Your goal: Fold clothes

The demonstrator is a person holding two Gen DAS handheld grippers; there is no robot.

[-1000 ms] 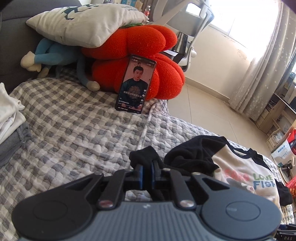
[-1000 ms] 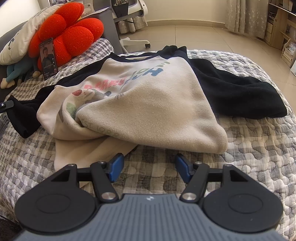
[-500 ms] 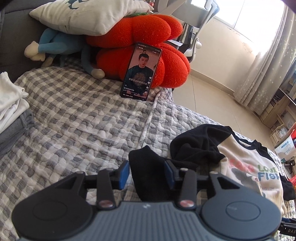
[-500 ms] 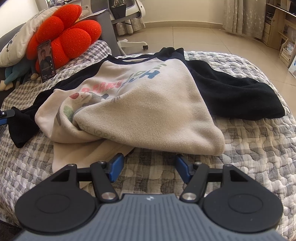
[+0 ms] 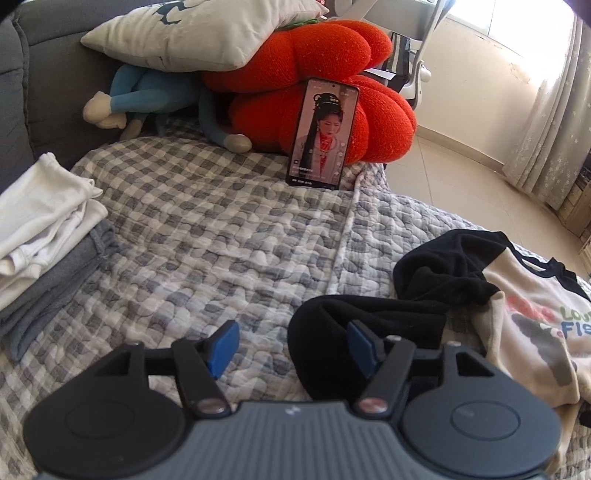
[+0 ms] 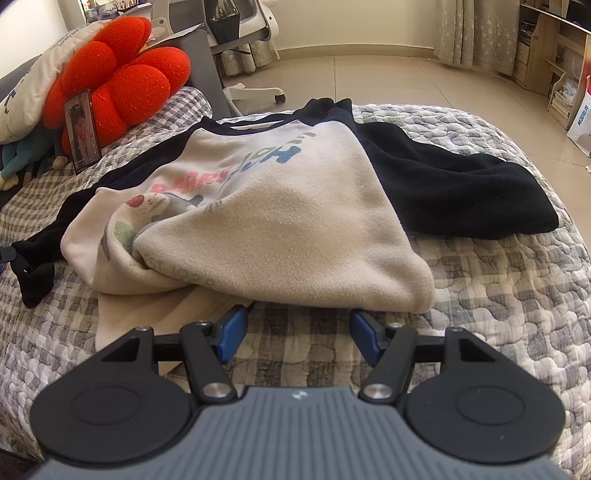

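Observation:
A cream sweatshirt [image 6: 280, 221] with black sleeves lies crumpled on the checked quilt [image 6: 498, 295], its printed front partly folded over. In the left wrist view the sweatshirt [image 5: 528, 332] is at the right, and its black sleeve end [image 5: 332, 328] rests on the quilt between the jaws of my left gripper [image 5: 291, 345]. Those jaws are opening and the blue pads do not press the sleeve. My right gripper [image 6: 298, 330] stands open over bare quilt, just short of the sweatshirt's near hem, with nothing between its fingers.
A folded stack of white and grey clothes [image 5: 44, 236] sits at the left. A phone [image 5: 325, 133] leans on a red cushion [image 5: 384, 122] under a pillow [image 5: 207, 33], beside a blue plush toy [image 5: 147, 99]. Tiled floor [image 6: 406, 81] lies beyond the bed's far edge.
My left gripper went from shut on the black sleeve end to open, and the sleeve now lies loose on the quilt. The right gripper has not moved.

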